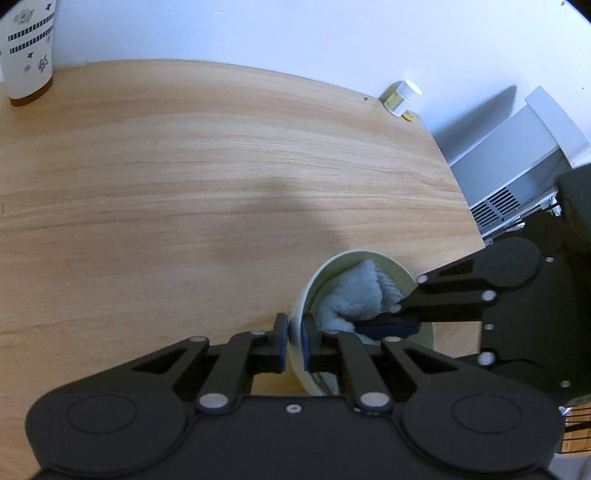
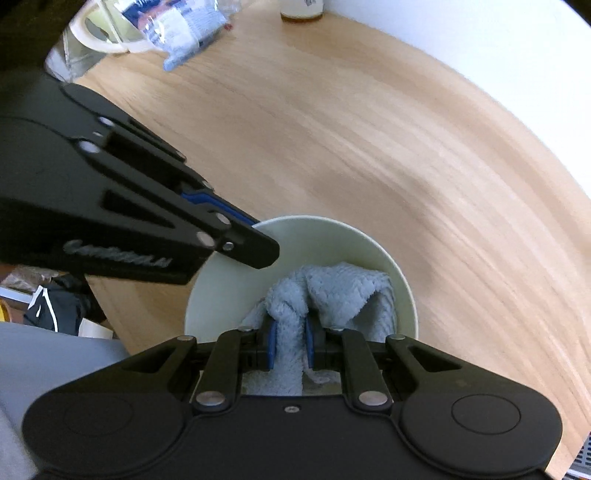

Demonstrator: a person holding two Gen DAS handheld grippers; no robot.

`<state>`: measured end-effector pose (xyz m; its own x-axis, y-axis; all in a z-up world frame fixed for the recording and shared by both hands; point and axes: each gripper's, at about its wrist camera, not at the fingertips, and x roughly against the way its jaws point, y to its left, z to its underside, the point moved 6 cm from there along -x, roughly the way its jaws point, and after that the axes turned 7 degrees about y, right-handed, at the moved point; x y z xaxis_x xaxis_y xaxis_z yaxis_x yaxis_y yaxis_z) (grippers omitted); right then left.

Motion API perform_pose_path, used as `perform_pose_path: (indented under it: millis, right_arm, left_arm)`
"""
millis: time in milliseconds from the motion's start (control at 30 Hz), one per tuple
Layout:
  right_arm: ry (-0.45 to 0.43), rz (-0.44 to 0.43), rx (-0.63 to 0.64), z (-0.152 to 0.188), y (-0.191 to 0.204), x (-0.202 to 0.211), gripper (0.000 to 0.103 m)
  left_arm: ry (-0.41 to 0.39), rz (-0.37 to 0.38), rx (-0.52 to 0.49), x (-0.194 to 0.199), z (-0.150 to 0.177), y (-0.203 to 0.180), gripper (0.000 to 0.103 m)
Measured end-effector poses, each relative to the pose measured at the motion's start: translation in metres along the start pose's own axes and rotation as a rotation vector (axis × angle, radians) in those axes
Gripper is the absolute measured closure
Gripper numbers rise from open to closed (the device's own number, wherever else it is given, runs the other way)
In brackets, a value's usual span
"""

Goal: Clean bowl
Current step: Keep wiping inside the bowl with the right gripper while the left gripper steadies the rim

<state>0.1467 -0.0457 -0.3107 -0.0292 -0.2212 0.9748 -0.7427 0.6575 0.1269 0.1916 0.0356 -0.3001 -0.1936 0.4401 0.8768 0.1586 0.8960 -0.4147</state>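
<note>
Bowl [image 1: 406, 269], pale green: on wooden table [image 1: 184, 184], near its edge, rim pinched between the closed jaws of the left gripper [image 1: 294, 338].
Cloth [image 2: 332, 291], light blue terry: inside the bowl, a fold clamped by the right gripper [image 2: 288, 345], directly ahead of its fingers.
Paper cup [image 1: 27, 48]: far corner, well apart.

looks like a home room, prob a desk/dining corner: wooden table [image 1: 184, 166] against white wall [image 1: 332, 33], patterned paper cup [image 1: 27, 48], white appliance [image 1: 517, 173], water jug [image 2: 99, 33].

One bowl [image 2: 301, 240], one cloth [image 2: 343, 291] (two grippers)
</note>
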Motion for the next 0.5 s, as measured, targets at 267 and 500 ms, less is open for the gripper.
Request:
perform_pose_path:
  millis: [267,500]
  right_arm:
    - [-0.232,0.079,0.154,0.004,0.000,0.029,0.086]
    - [-0.226,0.103,0.217,0.003,0.000,0.020,0.086]
  left_arm:
    - [0.010,0.023,0.001,0.002,0.000,0.002,0.095]
    - [0.032,0.001,-0.074,0.002,-0.001,-0.004,0.093]
